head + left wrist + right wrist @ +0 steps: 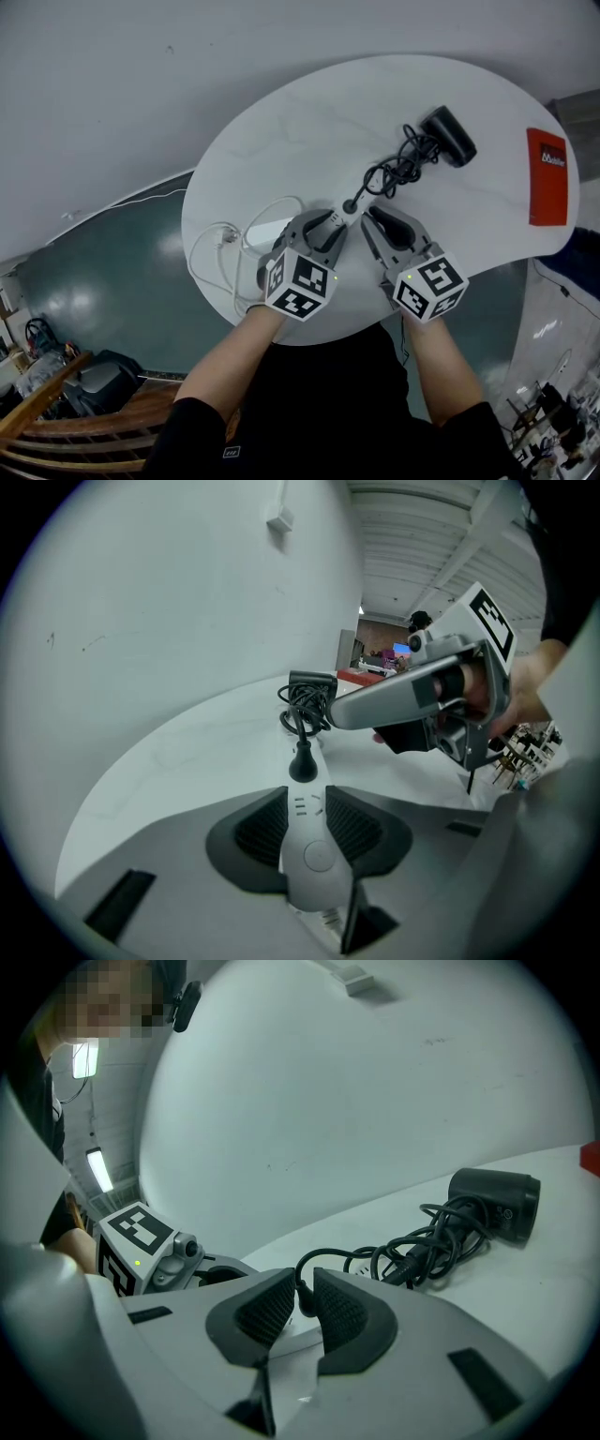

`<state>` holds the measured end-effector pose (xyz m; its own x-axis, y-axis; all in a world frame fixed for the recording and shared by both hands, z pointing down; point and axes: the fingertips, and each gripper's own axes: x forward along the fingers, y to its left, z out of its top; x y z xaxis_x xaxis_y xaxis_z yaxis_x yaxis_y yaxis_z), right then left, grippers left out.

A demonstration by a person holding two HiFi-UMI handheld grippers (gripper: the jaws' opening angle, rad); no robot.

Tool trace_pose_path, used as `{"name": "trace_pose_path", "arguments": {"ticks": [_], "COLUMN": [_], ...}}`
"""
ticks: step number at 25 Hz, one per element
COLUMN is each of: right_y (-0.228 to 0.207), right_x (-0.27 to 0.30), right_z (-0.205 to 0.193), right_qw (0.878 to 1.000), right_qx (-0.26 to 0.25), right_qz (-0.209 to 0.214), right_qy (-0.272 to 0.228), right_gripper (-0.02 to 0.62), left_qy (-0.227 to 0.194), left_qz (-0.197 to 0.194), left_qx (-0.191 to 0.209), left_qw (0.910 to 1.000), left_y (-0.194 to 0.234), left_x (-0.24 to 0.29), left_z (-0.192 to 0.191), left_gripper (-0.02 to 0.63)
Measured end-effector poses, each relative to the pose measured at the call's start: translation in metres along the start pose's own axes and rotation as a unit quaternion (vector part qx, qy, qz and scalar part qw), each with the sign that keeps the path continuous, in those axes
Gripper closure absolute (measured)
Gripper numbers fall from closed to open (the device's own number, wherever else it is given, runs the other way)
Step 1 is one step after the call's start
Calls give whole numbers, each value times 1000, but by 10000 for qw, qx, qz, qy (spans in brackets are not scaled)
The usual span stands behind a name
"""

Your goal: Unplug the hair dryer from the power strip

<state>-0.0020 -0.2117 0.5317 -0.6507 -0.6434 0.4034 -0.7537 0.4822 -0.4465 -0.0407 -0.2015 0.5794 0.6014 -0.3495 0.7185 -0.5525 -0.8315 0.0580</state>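
Seated in strip (317, 855), middle of desk (281, 141): plug (302, 766). Beyond, dryer (448, 136) with bunched cord (398, 169). Pinching plug: right gripper (298, 1309), placed to pull it out (not yet done). Clamped across strip: left gripper (307, 829), likely bracing it against that pull.

A black hair dryer (448, 136) lies on its side at the far end of the white tabletop (281, 122). Its black cord (398, 169) is bunched in a loose tangle beside it. The cord ends in a round black plug (302, 766), seated upright in the far end of a slim white power strip (314, 850) lying flat near the front edge.
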Motion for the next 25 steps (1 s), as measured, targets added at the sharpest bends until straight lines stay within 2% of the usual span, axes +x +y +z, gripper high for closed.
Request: {"name": "trace_pose_path", "arguments": {"ticks": [2, 4, 6, 14, 20, 25], "right_y": [0, 1, 3, 2, 1, 3], "right_x": [4, 9, 14, 40, 41, 40], "right_z": [-2, -4, -6, -23, -23, -19], "right_qw": [10000, 9999, 9996, 9939, 9860, 9831], "right_qx": [-35, -74, -135, -858, -1425, -1587], "right_qz": [24, 90, 132, -140, -279, -349], "right_qy": [46, 121, 193, 675, 815, 839], "right_gripper": [547, 489, 471, 474, 511, 526], "left_qy": [-9, -23, -34, -209, -230, -193], "left_qz": [23, 46, 33, 47, 140, 198], "left_qx": [49, 102, 109, -75, -64, -19], "left_qw": [10000, 9999, 9999, 9997, 9996, 9996], "left_y": [0, 0, -1, 3, 4, 4], "left_x": [1, 1, 1, -1, 1, 2], "left_z": [-1, -1, -1, -2, -3, -2], "left_gripper": [479, 479, 476, 491, 518, 517]}}
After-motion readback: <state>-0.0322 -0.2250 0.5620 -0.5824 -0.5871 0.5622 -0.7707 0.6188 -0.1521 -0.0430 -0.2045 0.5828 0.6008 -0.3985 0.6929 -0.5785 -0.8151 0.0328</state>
